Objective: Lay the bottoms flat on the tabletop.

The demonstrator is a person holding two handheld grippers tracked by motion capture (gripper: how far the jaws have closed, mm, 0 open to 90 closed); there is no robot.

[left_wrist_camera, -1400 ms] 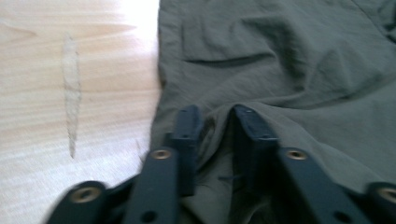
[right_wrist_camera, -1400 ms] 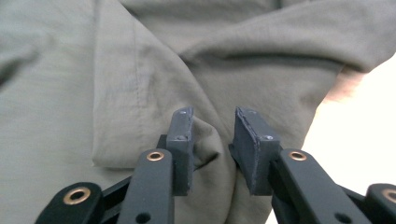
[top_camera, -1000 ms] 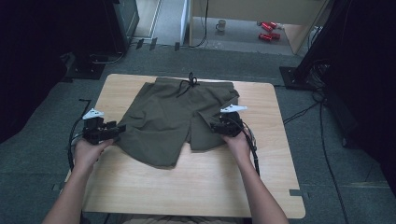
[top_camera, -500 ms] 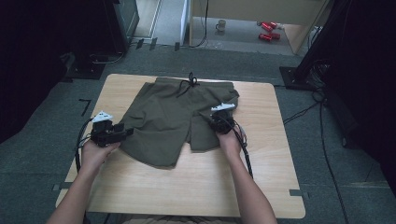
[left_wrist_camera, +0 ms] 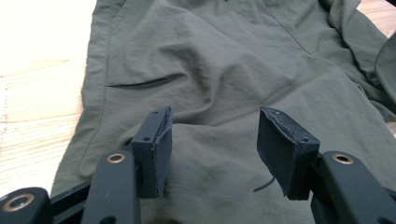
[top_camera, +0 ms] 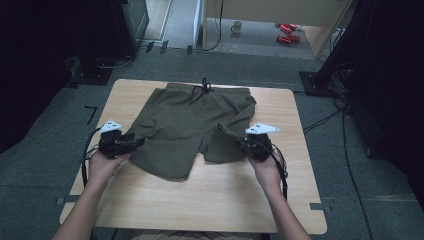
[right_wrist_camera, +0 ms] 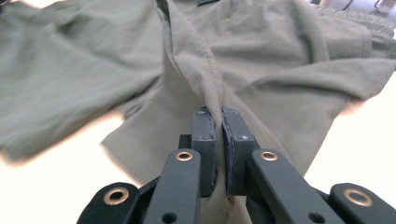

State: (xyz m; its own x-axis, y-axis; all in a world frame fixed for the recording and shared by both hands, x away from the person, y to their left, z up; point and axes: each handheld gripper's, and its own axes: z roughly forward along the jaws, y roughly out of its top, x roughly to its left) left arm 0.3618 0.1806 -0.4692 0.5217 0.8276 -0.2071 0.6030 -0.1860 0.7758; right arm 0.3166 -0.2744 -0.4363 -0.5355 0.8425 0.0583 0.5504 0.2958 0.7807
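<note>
Olive-green shorts (top_camera: 180,125) lie flat on the wooden table (top_camera: 210,200), waistband and black drawstring (top_camera: 202,87) at the far side. My left gripper (top_camera: 137,143) rests at the outer edge of the left leg; its jaws stand open over the shorts' cloth (left_wrist_camera: 210,60) with nothing pinched in the left gripper (left_wrist_camera: 212,140). My right gripper (top_camera: 240,142) is shut on a fold of the right leg's seam, seen up close at the right gripper (right_wrist_camera: 218,116). The pinched fabric (right_wrist_camera: 187,56) rises in a ridge off the table.
Bare wood lies in front of the shorts and along both sides. The table's right edge (top_camera: 305,165) is close to my right hand. Beyond the table, red cans (top_camera: 287,30) and a cup (top_camera: 236,26) sit on the floor, with cables (top_camera: 345,130) at right.
My right gripper reached in onto the right leg, closed on its fabric, then drew back right and up, lifting a fold. The left gripper shifted slightly toward the shorts.
</note>
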